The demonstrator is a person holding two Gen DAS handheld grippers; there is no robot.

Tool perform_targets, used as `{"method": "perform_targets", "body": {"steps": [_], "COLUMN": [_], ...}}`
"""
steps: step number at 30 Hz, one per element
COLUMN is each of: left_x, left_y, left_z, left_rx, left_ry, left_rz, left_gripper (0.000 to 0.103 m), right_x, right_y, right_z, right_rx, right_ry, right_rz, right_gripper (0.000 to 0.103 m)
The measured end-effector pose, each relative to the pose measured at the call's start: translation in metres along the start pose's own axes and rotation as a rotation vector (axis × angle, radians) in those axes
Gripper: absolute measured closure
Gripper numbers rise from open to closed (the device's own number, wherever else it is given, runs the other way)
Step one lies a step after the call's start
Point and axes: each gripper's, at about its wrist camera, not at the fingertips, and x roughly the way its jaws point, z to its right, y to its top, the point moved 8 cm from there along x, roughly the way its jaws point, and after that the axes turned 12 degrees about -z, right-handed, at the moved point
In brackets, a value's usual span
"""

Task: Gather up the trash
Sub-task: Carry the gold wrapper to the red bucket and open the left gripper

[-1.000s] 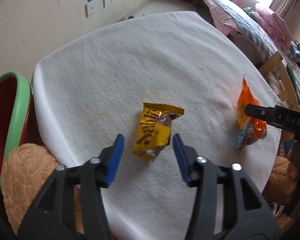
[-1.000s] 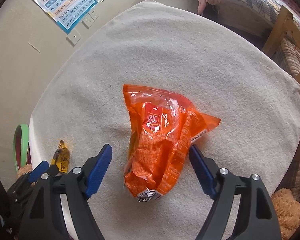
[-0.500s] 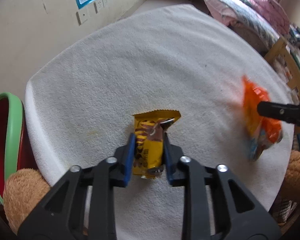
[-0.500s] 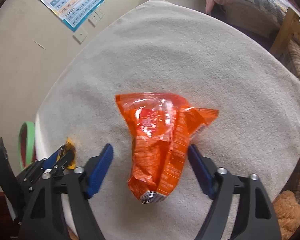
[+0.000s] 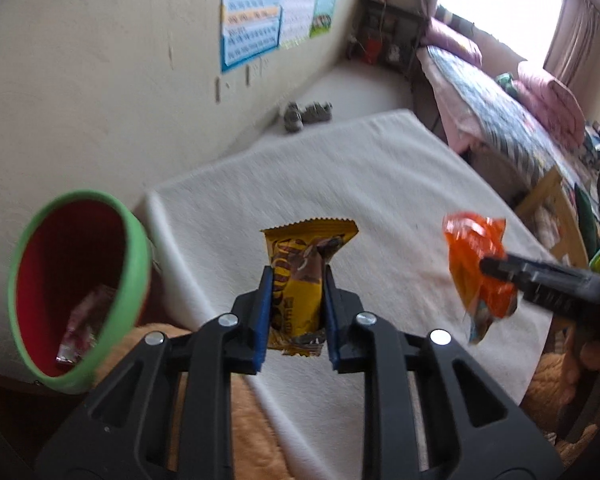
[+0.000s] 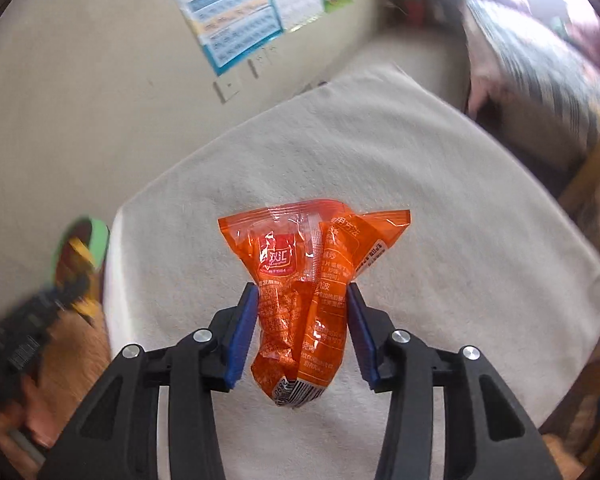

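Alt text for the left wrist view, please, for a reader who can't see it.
The left claw grips a yellow snack wrapper above the white-covered table. A green-rimmed red bin holding some trash sits left; at right, the right claw holds an orange packet.

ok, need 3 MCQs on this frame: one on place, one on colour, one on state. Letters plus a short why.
1. Where is the bin relative to the cloth-covered table in the left wrist view?
A. On the table's middle
B. Off the table's left edge
C. Behind the bed

2. What colour is the wrapper held by the left gripper?
A. Yellow
B. Blue
C. White

3. What state is the right gripper in?
A. Open above the table
B. Shut on nothing
C. Shut on the orange bag

Answers:
1 B: the green rim sits left of and beside the cloth edge.
2 A: the yellow wrapper stands between the blue pads.
3 C: both pads press the bag's sides, and it hangs clear of the cloth.
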Motion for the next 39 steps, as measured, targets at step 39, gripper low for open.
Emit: {"method": "perform_targets", "body": {"steps": [39], "left_x": [-0.032], "left_y": [-0.008], "left_z": [-0.163], "left_rx": [-0.246], "left_ry": [0.152], "left_rz": [0.078], "left_gripper": [0.081], "right_x": [-0.028], "right_y": [0.046], "right_z": [-0.198], "right_rx": [-0.184], "right_ry": [0.182], "right_rz": [0.114], "right_gripper": [0.059]}}
